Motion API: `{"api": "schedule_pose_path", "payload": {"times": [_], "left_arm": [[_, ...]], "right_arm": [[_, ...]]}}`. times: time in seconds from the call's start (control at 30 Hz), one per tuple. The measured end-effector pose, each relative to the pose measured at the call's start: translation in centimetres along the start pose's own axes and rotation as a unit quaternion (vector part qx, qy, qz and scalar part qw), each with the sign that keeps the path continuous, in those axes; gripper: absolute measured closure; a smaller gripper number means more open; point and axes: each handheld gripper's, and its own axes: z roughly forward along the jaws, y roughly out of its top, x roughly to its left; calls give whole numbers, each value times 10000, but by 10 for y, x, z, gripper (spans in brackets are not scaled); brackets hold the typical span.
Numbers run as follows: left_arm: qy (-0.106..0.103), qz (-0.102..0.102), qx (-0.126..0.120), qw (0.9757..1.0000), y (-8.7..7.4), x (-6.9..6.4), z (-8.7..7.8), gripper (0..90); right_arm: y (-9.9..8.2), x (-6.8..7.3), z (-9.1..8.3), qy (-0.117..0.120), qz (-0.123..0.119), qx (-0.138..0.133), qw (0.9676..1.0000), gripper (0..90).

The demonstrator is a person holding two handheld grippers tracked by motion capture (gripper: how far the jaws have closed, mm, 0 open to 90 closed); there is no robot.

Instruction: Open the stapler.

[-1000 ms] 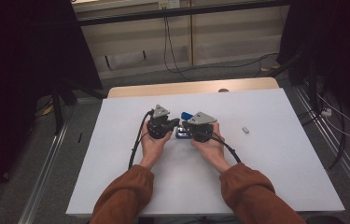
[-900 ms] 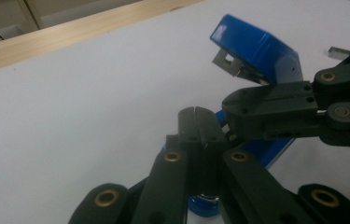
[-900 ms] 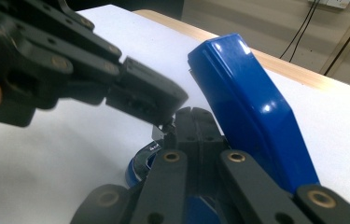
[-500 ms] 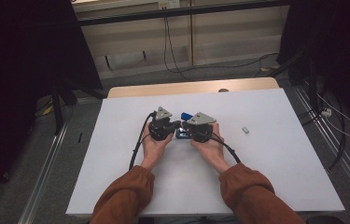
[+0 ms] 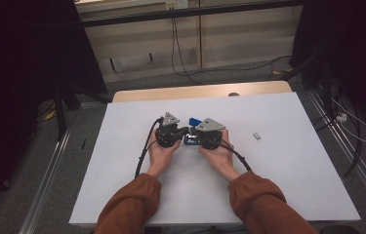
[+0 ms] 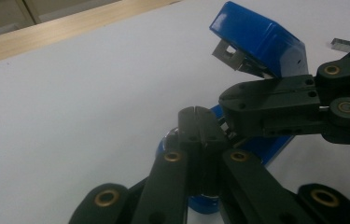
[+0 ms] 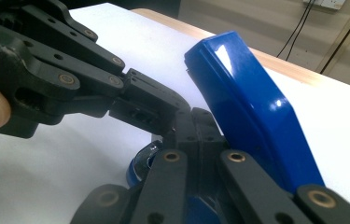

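A blue stapler (image 5: 193, 131) sits near the middle of the white table (image 5: 288, 185) with its top arm (image 7: 252, 107) swung up and open, a bare metal end (image 6: 228, 53) showing under its tip; whether staples lie inside cannot be told, and no writing can be read on it. The left gripper (image 5: 186, 130) and right gripper (image 5: 193, 137) meet over the stapler's base, each clenched with its jaws together, though whether either pinches part of it cannot be told. A small strip of staples (image 5: 256, 136) lies well apart to the right, and a wooden edge (image 5: 200, 91) runs behind.
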Motion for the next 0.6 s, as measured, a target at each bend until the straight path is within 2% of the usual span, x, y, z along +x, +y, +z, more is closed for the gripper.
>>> {"api": "schedule_pose_path", "payload": {"times": [0.13, 0.27, 0.43, 0.6], "left_arm": [[75, -39, 3, 10000, -4, -1, 2, 900], [34, -46, 18, 10000, -4, 0, 2, 900], [-44, -157, -12, 9999, -4, 2, 2, 900], [-54, -154, -17, 9999, -5, 2, 2, 900]], "right_arm": [[0, 0, 0, -6, 9, -36, 10000, 900], [0, 1, 1, -38, 63, -65, 10000, 900], [1, 1, 2, -66, 76, -81, 9999, 900], [3, -1, -2, -112, 80, -107, 9998, 900]]}}
